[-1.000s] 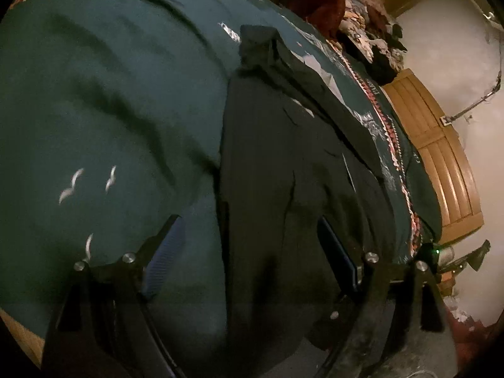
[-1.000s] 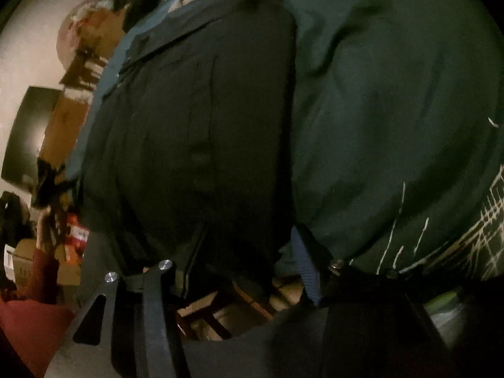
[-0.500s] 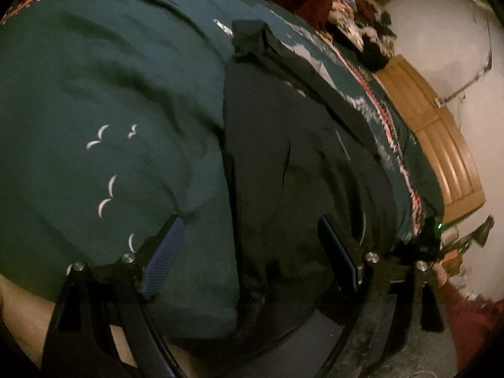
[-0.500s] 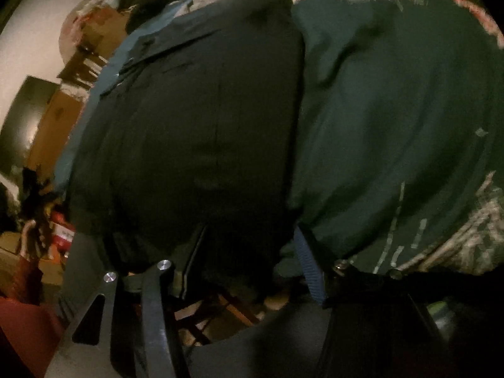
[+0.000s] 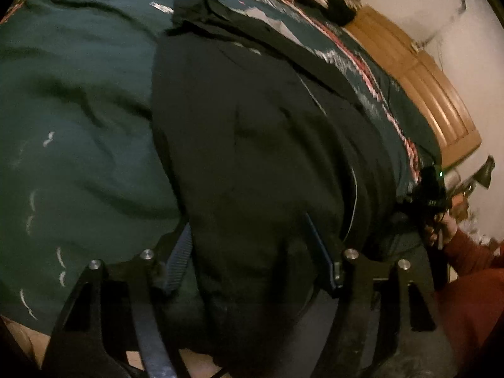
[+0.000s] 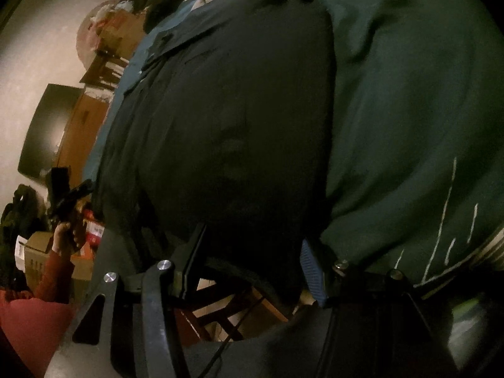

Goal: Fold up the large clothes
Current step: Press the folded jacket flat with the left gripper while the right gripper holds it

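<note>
A black garment (image 5: 252,132) lies lengthwise on a dark green bedspread (image 5: 78,110), its near hem hanging over the bed's edge. My left gripper (image 5: 252,255) straddles that hem. Its jaws are closing with the black cloth between them, and the left pad sits just at the cloth's side edge. In the right wrist view the same garment (image 6: 226,119) fills the middle. My right gripper (image 6: 252,261) holds the other end of the hem, with bunched cloth filling the gap between its pads. The person's hand (image 6: 63,233) carrying the left gripper shows at far left.
The green bedspread (image 6: 409,110) has white stitched marks and a red patterned border (image 5: 362,60). A wooden panel (image 5: 434,94) stands beyond the bed. Below the hem are wooden bars (image 6: 220,312), with cardboard boxes (image 6: 37,252) and a dark screen (image 6: 47,126) to the left.
My left gripper slid right along the bed edge, rolled a little and narrowed its jaws around the hem. The right gripper has hardly moved.
</note>
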Available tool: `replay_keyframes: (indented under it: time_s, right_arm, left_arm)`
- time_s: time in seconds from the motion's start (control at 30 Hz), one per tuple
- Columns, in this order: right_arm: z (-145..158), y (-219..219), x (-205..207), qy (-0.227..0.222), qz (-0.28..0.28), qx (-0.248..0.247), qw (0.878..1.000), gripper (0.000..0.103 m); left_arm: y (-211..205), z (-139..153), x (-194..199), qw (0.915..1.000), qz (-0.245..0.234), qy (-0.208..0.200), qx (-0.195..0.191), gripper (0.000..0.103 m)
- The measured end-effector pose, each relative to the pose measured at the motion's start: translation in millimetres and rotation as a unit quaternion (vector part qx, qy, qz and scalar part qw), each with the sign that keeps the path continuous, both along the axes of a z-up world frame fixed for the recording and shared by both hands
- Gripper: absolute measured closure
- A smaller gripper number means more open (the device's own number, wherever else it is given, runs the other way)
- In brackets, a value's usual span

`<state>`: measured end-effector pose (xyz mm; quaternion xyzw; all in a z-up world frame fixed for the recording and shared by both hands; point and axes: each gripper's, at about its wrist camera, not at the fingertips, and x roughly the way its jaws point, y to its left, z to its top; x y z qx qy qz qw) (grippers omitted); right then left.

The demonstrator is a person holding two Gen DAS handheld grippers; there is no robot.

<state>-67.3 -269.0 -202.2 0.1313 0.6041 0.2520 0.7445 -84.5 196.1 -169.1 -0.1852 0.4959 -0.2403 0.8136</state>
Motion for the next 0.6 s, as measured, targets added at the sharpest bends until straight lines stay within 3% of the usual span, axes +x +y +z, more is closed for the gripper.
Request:
replay_keyframes:
  time_s: [0.27, 0.4, 0.47, 0.53, 0.6]
  right_arm:
    - [-9, 7, 1, 0.009, 0.009, -0.008, 1.000, 0.042]
    - [-7, 10, -1, 0.013, 0.016, -0.008, 1.000, 0.042]
    - [-2, 8, -3, 0.017, 0.018, 0.014, 1.000, 0.045]
    - [4, 11, -5, 0.012, 0.028, 0.013, 0.999, 0.045]
    - [2, 15, -4, 0.002, 0.034, -0.028, 0.999, 0.045]
  left_arm:
    - [7, -7, -1, 0.9994, 0.014, 0.006, -0.031, 0.054]
    - [14, -4, -4, 0.9977, 0.024, 0.007, -0.063, 0.084]
    - [19, 0, -7, 0.9968, 0.025, 0.003, -0.076, 0.085]
    - [18, -3, -9, 0.9983, 0.024, 0.007, -0.053, 0.085]
    - [11, -16, -9, 0.9996, 0.014, 0.019, -0.014, 0.082]
